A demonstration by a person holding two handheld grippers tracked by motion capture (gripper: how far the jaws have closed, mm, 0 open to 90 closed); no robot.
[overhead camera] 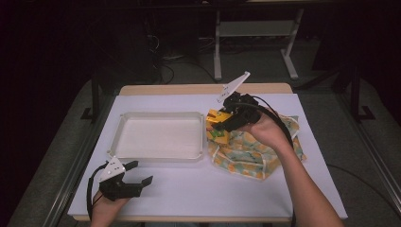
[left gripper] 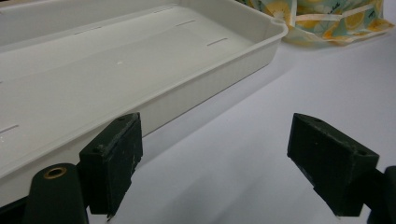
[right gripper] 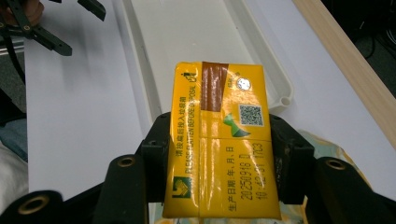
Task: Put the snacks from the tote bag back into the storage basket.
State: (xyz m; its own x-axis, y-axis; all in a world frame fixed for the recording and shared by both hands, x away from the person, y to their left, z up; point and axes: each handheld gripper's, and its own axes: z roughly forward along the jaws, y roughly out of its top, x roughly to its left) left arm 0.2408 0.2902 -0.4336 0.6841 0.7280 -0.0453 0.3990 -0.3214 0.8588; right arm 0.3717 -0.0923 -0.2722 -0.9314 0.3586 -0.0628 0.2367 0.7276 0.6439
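From above, the right gripper (overhead camera: 222, 124) holds a yellow drink carton (overhead camera: 216, 124) over the patterned bag (overhead camera: 255, 151), just beside the white tray (overhead camera: 161, 156). The left gripper (left gripper: 219, 172), jaws wide and empty, rests near the tray's front rim. In the right gripper view, jaws clamp the carton's long sides; the tray lies ahead, apparently the nearer hand's target.

In the right gripper view the yellow carton (right gripper: 222, 140) runs off the frame at 6 o'clock, its sides covered by the pads. The patterned bag (left gripper: 322, 18) is cropped at 1 o'clock (left gripper view).
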